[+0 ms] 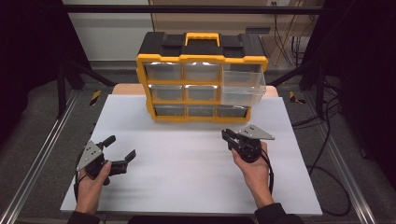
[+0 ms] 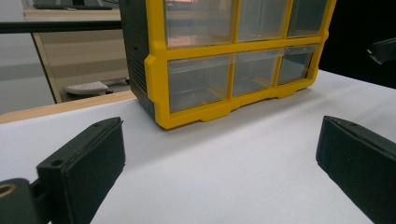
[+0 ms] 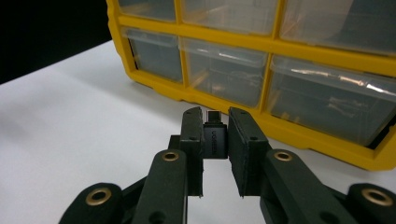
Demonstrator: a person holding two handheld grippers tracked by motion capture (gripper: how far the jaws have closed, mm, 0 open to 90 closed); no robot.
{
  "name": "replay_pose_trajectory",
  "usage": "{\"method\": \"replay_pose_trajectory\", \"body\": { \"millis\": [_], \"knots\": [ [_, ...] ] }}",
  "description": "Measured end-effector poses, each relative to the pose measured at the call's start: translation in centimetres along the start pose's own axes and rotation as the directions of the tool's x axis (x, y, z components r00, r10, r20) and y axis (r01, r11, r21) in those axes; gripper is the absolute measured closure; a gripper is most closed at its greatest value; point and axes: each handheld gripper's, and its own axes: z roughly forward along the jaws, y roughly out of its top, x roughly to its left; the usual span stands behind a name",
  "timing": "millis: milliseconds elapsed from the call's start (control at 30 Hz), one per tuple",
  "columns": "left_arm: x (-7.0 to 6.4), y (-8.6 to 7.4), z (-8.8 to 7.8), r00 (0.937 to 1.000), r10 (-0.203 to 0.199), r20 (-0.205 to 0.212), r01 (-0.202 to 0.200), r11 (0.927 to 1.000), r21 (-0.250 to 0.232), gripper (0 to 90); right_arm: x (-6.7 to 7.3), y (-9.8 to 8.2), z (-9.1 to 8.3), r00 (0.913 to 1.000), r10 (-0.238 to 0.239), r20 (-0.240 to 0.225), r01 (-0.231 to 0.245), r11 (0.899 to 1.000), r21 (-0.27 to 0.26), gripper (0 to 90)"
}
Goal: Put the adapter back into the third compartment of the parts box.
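A yellow and black drawer cabinet (image 1: 201,77) with clear drawers stands at the back of the white table; its bottom rows show in the left gripper view (image 2: 233,70) and the right gripper view (image 3: 261,60). One clear drawer (image 1: 243,86) at the middle right is pulled out. My right gripper (image 1: 229,136) sits in front of the cabinet, shut on a small black adapter (image 3: 215,137) with a metal plug tip, pinched between its pads. My left gripper (image 1: 120,147) rests at the front left, open, with bare table between its fingers (image 2: 88,163).
The white table top (image 1: 187,158) spreads between the two grippers and the cabinet. Metal rails (image 1: 39,154) run along both sides of the table. Cables (image 1: 327,154) lie on the floor at the right.
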Motion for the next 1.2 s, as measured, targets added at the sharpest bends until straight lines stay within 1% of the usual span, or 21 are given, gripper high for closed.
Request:
{"method": "replay_pose_trajectory", "body": {
  "millis": [133,300,467,633,733,833,1000,1067,1200],
  "knots": [
    [0.1,0.1,-0.1,1.0000,0.001,-0.005,-0.001,0.9999,-0.014,1.2,0.2,0.3,-0.3,0.9999,-0.009,-0.007,0.009,1.000,-0.025,76.3],
    [0.1,0.2,-0.1,1.0000,0.001,-0.007,-0.001,0.9999,-0.015,1.2,0.2,0.4,-0.4,0.9999,-0.007,-0.009,0.007,0.999,-0.034,76.3],
    [0.0,0.2,-0.2,1.0000,0.004,-0.006,-0.004,0.9998,-0.020,1.2,0.2,0.6,-0.8,0.9998,-0.001,-0.020,0.000,0.998,-0.058,76.3],
    [0.1,0.4,-0.2,1.0000,0.005,-0.008,-0.005,0.9995,-0.032,1.2,0.2,0.7,-0.9,0.9999,0.001,-0.015,-0.002,0.998,-0.060,76.4],
    [0.1,0.4,-0.2,0.9999,0.008,-0.011,-0.008,0.9995,-0.032,1.2,0.2,0.9,-1.0,0.9999,0.005,-0.012,-0.006,0.998,-0.070,76.3],
    [0.0,0.5,-0.4,0.9998,0.009,-0.015,-0.010,0.9991,-0.042,1.2,0.3,0.8,-1.0,0.9999,0.000,-0.017,-0.001,0.998,-0.063,76.3],
    [-0.1,0.5,-0.5,0.9998,0.013,-0.013,-0.013,0.9990,-0.042,1.2,0.3,1.0,-1.3,0.9998,0.012,-0.019,-0.013,0.997,-0.077,76.3],
    [0.0,0.5,-0.5,0.9998,0.013,-0.012,-0.013,0.9989,-0.044,1.2,0.3,1.1,-1.4,0.9998,0.009,-0.019,-0.010,0.997,-0.078,76.3],
    [-0.1,0.6,-0.3,0.9998,0.018,-0.010,-0.018,0.9987,-0.047,1.2,0.2,1.3,-1.6,0.9999,0.016,-0.003,-0.016,0.997,-0.075,76.3]
  ]
}}
